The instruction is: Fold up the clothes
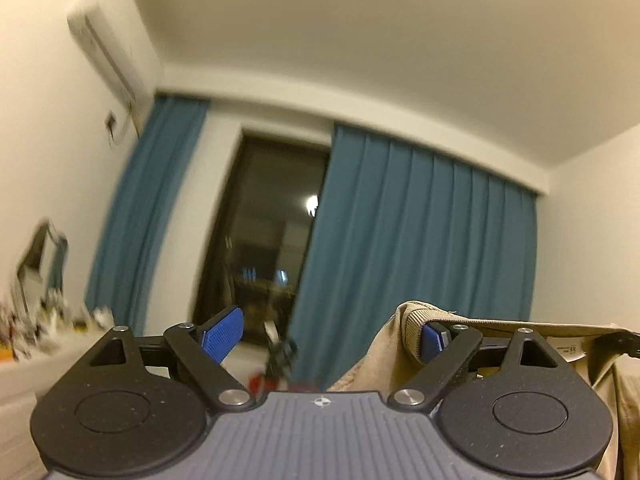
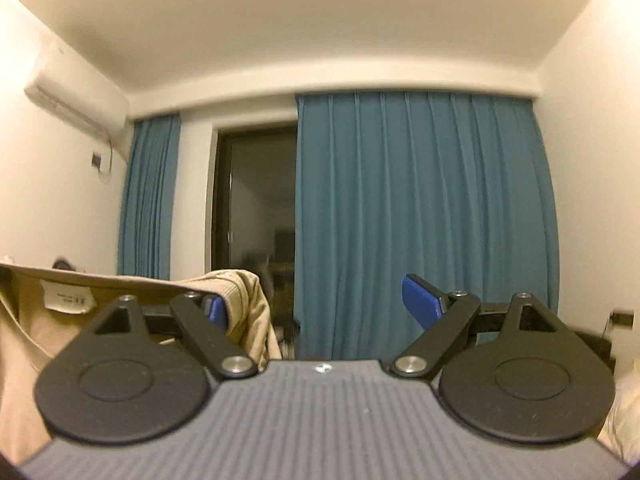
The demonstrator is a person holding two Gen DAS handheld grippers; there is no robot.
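**Beige garment hung over one finger of each gripper, jaws apart**

Across the lower right of the left wrist view, the beige garment point(image 1: 384, 344) is draped over the right-hand finger of the left gripper point(image 1: 332, 334). Its ribbed edge covers most of that blue pad point(image 1: 434, 340). The opposite pad stands bare and well apart, so the jaws are spread and nothing is pinched between them. Garment and white label point(image 1: 570, 349) run off the right edge of the frame.

Lower left of the right wrist view shows the same cloth point(image 2: 248, 308) hung over the left-hand finger of the right gripper point(image 2: 320, 308), hiding most of that pad. The other pad is clear; jaws likewise wide apart. The garment's lower part is cut off by the gripper body and frame edge.

Background: teal curtains point(image 2: 420, 208), a dark window point(image 2: 256, 196) and an air conditioner point(image 2: 76, 108) at upper left. Items at the far left of the left wrist view are blurred beyond identification.
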